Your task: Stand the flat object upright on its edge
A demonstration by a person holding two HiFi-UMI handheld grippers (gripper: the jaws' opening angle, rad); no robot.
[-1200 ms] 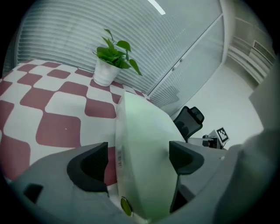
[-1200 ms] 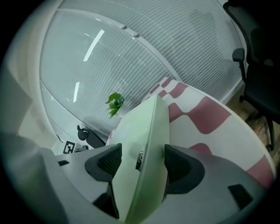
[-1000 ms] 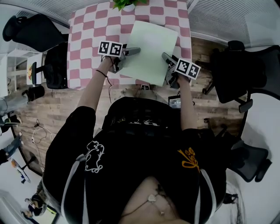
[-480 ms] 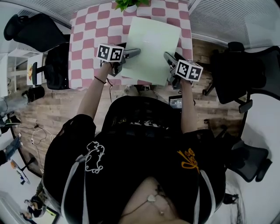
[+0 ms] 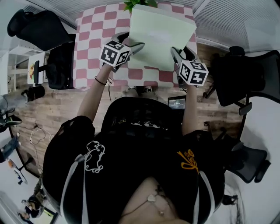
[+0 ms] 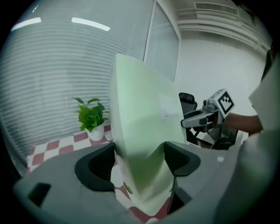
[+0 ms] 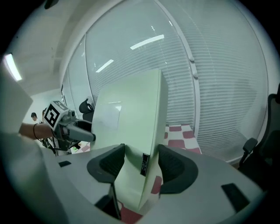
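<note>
A pale green flat box [image 5: 159, 37] is tilted up off the pink-and-white checked table [image 5: 94, 39], its far edge toward the plant. My left gripper [image 5: 133, 46] holds its left side and my right gripper [image 5: 177, 54] its right side. Both sets of jaws are closing, with the box between them. In the left gripper view the box [image 6: 140, 118] fills the gap of the gripper [image 6: 140, 159], and both pads touch it. The right gripper view shows the box's edge [image 7: 131, 118] pinched in the gripper [image 7: 141, 162]; a small dark label sits on that edge.
A potted green plant [image 5: 140, 3] stands at the table's far edge, just behind the box, also plant [image 6: 91, 118]. Black office chairs stand left [image 5: 43, 30] and right [image 5: 245, 74] of the table. A small screen [image 5: 176, 103] lies below the near edge.
Both grippers have lifted the box from lying flat on the table and swung its near side up, moving it farther toward the plant.
</note>
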